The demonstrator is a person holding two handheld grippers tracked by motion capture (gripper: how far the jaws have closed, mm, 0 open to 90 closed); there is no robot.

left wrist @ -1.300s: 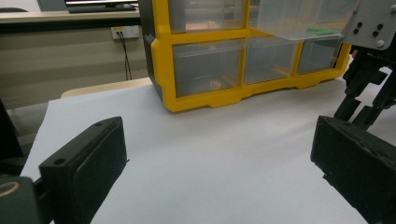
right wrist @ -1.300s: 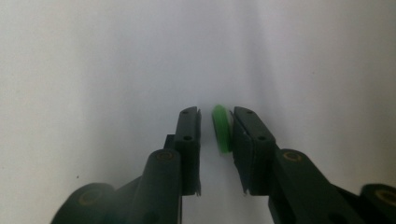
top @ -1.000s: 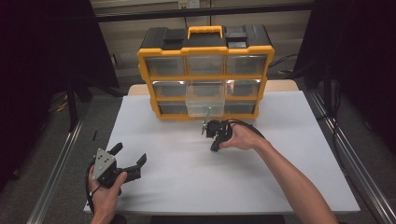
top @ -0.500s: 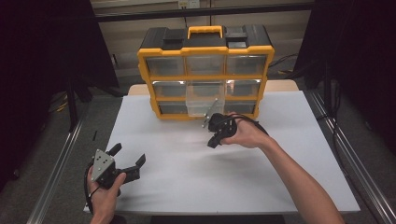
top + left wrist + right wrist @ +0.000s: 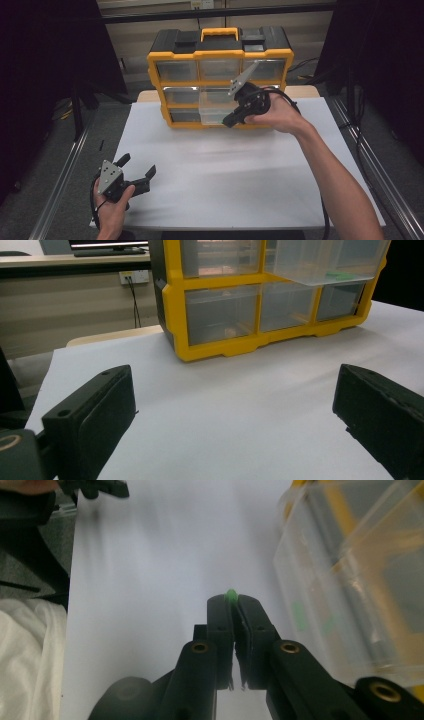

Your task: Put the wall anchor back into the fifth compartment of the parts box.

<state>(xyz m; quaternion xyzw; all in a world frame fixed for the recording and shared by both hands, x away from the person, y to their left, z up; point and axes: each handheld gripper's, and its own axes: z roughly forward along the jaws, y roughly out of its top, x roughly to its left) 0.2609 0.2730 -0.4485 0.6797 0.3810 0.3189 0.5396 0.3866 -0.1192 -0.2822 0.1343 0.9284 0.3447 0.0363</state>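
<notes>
Right gripper [image 5: 233, 600] pinches a small green piece [image 5: 231, 595] beside the pulled-out clear drawer [image 5: 350, 580]; left gripper [image 5: 135, 175] rests wide near the worktop's front-left corner.

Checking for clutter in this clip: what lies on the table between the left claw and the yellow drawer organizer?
Nothing: in the left gripper view, bare white table runs from the open left claw to the organizer.

A white table [image 5: 240, 180] carries a yellow organizer [image 5: 220, 75] standing at its far edge, with the left claw [image 5: 136, 171] resting near its front-left corner.
</notes>
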